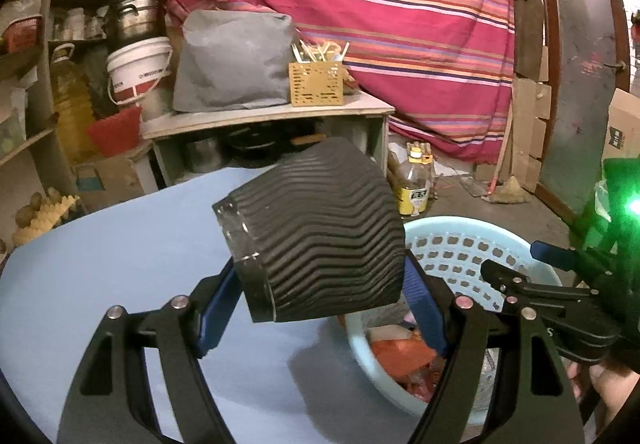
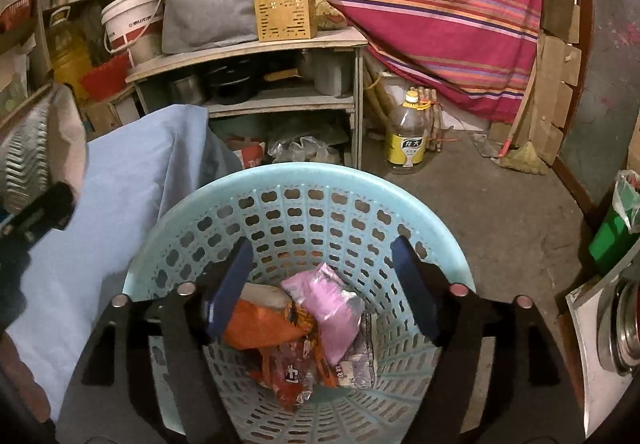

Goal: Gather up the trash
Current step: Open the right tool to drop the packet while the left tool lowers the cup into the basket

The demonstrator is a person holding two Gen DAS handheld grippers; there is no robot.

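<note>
My left gripper (image 1: 320, 284) is shut on a black ribbed paper cup (image 1: 320, 232), held tilted on its side above the blue table (image 1: 120, 264), just left of the light blue basket (image 1: 472, 244). My right gripper (image 2: 320, 284) is open and empty, its jaws spread wide over the mouth of the basket (image 2: 296, 179). Inside the basket lie a pink packet (image 2: 332, 304), an orange wrapper (image 2: 264, 328) and other crumpled wrappers. The right gripper also shows at the right edge of the left wrist view (image 1: 532, 272). The cup shows at the left edge of the right wrist view (image 2: 24, 159).
A wooden shelf unit (image 2: 256, 47) with pots, a grey bag and a yellow box stands behind the table. An oil bottle (image 2: 408, 135) stands on the concrete floor. A striped red cloth hangs behind. White bucket (image 1: 140, 67) and shelves at the left.
</note>
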